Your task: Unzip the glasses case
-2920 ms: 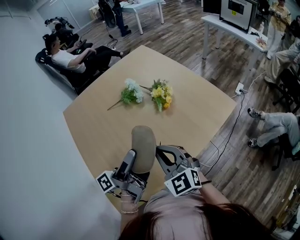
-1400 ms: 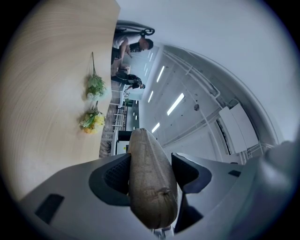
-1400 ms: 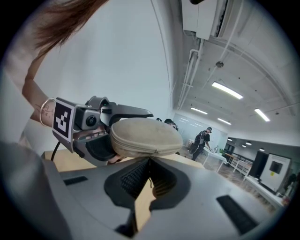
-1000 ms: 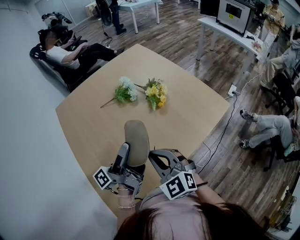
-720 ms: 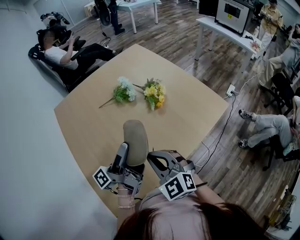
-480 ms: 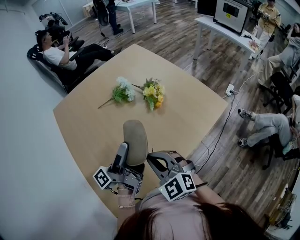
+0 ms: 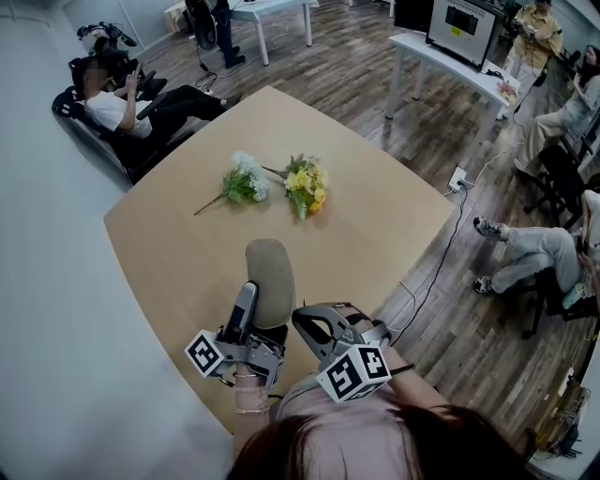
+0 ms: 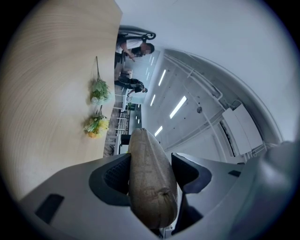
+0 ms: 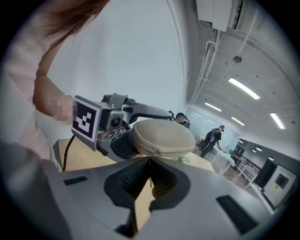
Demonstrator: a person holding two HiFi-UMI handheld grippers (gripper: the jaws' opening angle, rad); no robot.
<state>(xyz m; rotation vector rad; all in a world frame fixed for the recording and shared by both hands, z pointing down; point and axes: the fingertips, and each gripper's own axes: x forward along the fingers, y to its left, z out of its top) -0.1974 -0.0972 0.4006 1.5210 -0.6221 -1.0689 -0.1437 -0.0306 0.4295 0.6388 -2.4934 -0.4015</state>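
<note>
left tool grey | right tool grey | marker cubes black-white | top pale pink

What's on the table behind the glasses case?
Behind the glasses case lie a white flower bunch and a yellow flower bunch on the table. The case covers the tabletop beneath it.

Setting: open-plan office or lab room. Around the pale wooden table I work at: wood-plank floor, white desks, one bearing a monitor, a floor socket with a trailing cable, and seated people along the edges. Above me: strip lights, exposed pipes and a ceiling air-conditioning unit.
</note>
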